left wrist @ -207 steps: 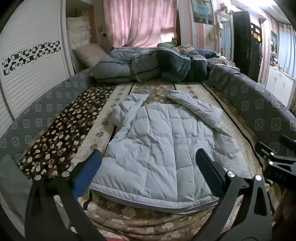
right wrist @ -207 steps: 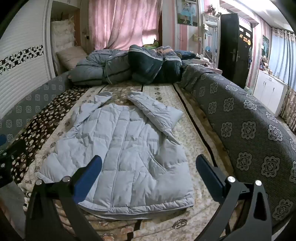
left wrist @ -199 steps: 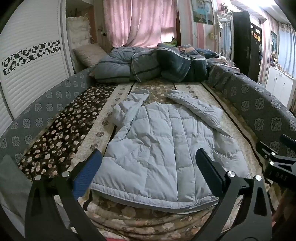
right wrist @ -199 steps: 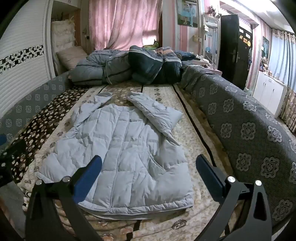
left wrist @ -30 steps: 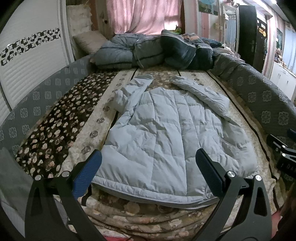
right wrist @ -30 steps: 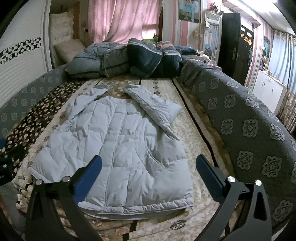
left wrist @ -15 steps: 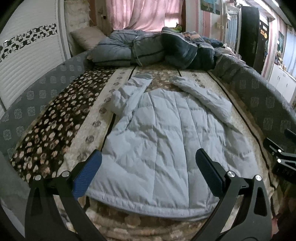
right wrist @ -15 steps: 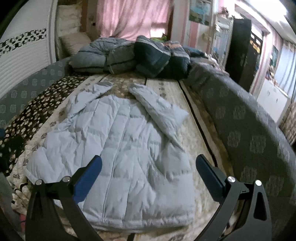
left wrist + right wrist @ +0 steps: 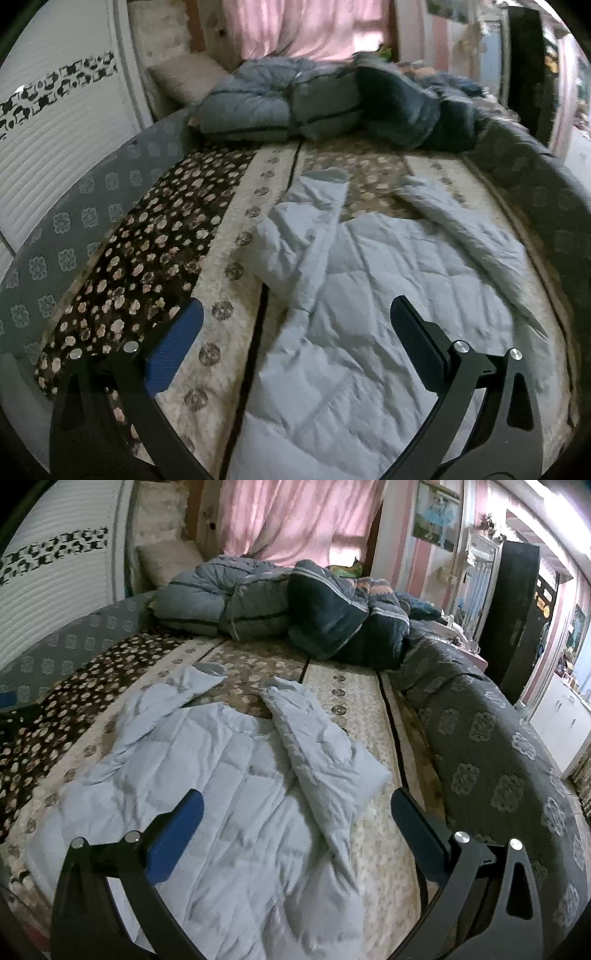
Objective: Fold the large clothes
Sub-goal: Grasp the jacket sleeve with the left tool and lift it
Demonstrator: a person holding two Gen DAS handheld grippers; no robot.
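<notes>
Jacket (image 9: 388, 314) sleeves are best being approached first, while both tongs (image 9: 295, 332) (image 9: 295, 812) are being held wide open, empty.

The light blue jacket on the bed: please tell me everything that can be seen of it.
The light blue jacket is a quilted, puffy garment, padded as it looks, and creased. It lies spread flat on the patterned bed cover, hem toward the cameras. Both sleeves point toward the far end; the right sleeve lies folded alongside the body, the left sleeve partly bunched. Only the bed cover touches it; both open tools hover above, neither gripping it.
</notes>
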